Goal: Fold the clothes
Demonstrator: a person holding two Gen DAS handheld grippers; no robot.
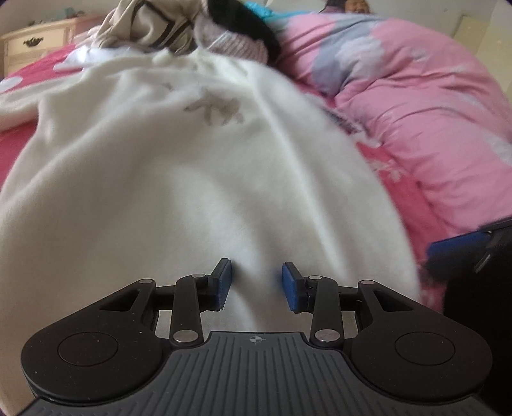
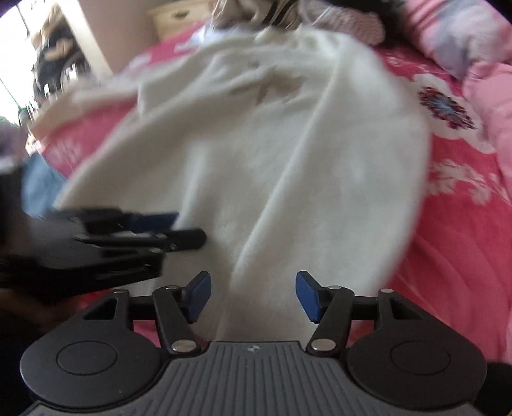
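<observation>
A white fleece garment with a faint grey print lies spread on the bed, collar end away from me. My left gripper sits at its near hem. A ridge of the fleece fills the narrow gap between the blue pads, and creases run out from there. In the right wrist view the same garment stretches away from me. My right gripper stands open over a long fold at its near end, the pads clear of the cloth. The left gripper's fingers show at the left, on the garment's edge.
A pink quilt is heaped on the right. A pile of other clothes lies beyond the collar, and a cream dresser stands behind. The red flowered bedsheet shows on the right, and some blue cloth on the left.
</observation>
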